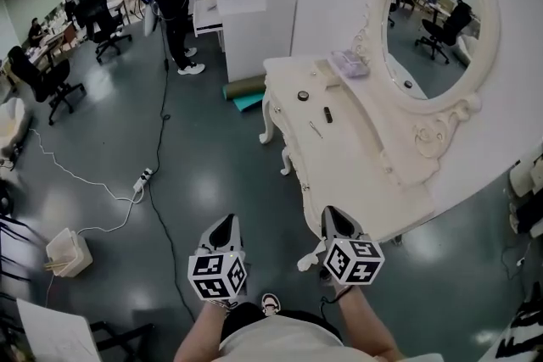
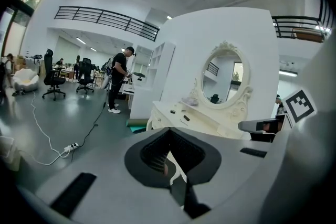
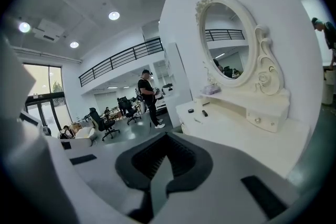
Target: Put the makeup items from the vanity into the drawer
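Both grippers are just hanging in the air in front of the vanity (image 1: 356, 157), not touching anything. Left gripper (image 1: 225, 226) has its jaws clenched together with nothing in them, and so does the right gripper (image 1: 336, 218). The makeup is all well away at the far end of the vanity top: a round compact (image 1: 303, 96) near the far corner, a dark tube (image 1: 327, 114) just beside it, and a thin pencil (image 1: 316, 129) closer to the front edge. A clear pouch (image 1: 349, 64) sits on the raised back edge by the mirror (image 1: 428, 21).
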